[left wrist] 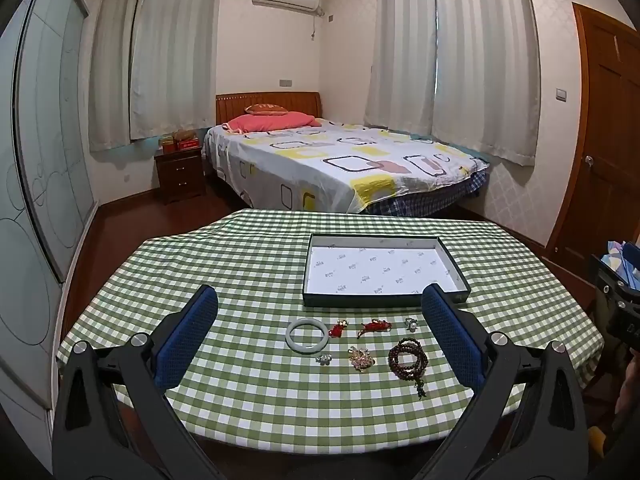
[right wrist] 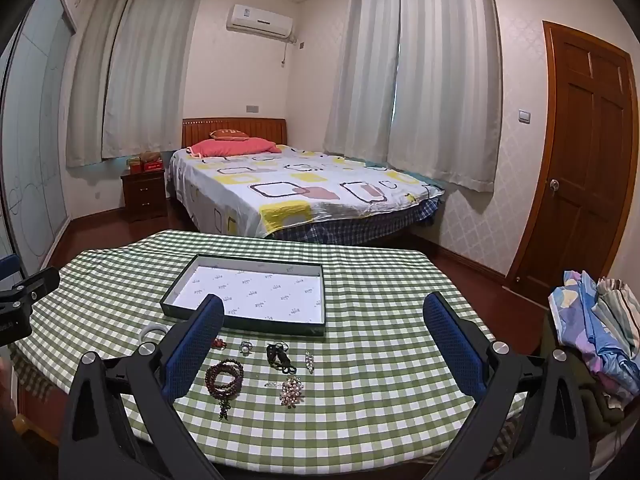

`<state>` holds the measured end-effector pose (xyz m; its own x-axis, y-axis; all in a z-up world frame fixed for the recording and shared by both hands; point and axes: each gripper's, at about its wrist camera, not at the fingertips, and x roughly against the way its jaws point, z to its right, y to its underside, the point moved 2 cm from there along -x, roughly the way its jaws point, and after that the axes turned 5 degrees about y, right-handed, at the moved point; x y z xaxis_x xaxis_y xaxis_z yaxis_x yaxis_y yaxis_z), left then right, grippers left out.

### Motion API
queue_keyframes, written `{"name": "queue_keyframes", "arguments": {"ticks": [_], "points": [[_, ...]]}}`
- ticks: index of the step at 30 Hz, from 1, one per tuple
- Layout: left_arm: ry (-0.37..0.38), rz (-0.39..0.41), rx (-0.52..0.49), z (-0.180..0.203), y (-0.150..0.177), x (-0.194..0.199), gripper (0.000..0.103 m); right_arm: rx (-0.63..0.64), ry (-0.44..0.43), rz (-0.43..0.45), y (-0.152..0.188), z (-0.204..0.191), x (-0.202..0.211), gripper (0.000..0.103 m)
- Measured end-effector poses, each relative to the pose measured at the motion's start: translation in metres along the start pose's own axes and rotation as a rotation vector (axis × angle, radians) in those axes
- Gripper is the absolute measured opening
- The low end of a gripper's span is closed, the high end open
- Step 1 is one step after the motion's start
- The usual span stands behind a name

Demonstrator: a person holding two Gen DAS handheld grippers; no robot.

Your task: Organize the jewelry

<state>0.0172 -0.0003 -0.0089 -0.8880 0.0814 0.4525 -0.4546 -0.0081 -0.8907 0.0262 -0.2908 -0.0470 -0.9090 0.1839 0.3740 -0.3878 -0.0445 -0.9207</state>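
- Green-and-white checked cloth (left wrist: 248, 264) spread over the table, one edge drooping toward a bed (left wrist: 344, 160) behind it.
- Dark-walled shallow tray (left wrist: 454, 268) with a white printed liner lying flat on the cloth, nothing in it; same tray (right wrist: 240, 322) seen in the right wrist view.
- Pale jade-like bangle (left wrist: 307, 336) flat on the cloth, just in front of the tray's near wall, leftmost of the pieces.
- Two small red knotted charms (left wrist: 339, 327) beside the bangle, apart from each other, with a pearl-topped ring (left wrist: 411, 323) further right.
- Nearer row: small silver flower piece (left wrist: 323, 359), gold-toned brooch (left wrist: 361, 359), coiled dark red bead strand (left wrist: 408, 360) with a tassel trailing toward the table edge.
- More pieces in the right wrist view: black cord ornament (right wrist: 280, 357), slim crystal pin (right wrist: 309, 361), round pearl-and-crystal brooch (right wrist: 292, 390), thin clip (right wrist: 274, 383) touching none of them.
- Left gripper (left wrist: 320, 344) above the near part of the table, blue-padded fingers (left wrist: 188, 338) spread wide, clamped on nothing, jewelry showing in the gap below.
- Right gripper (right wrist: 324, 350) likewise spread wide and empty, angled down at the cloth, blue pads (right wrist: 454, 344) clear of every piece.
- Folded striped and floral fabric (right wrist: 600, 316) piled off the table's right side.
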Motion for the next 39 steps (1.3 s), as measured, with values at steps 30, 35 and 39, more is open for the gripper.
{"name": "queue_keyframes", "arguments": {"ticks": [30,35,39], "points": [[-0.005,-0.009,0.018,0.0003,-0.0021,0.0039,0.099,0.002,0.002,0.01,-0.0002,0.0011,-0.0002,0.097],[-0.004,-0.01,0.016,0.0008,-0.0004,0.0034,0.099,0.002,0.002,0.01,0.0,0.0001,-0.0011,0.097],[-0.005,-0.01,0.017,0.0009,-0.0003,0.0034,0.099,0.001,0.002,0.012,0.0002,0.0014,-0.0006,0.097]]}}
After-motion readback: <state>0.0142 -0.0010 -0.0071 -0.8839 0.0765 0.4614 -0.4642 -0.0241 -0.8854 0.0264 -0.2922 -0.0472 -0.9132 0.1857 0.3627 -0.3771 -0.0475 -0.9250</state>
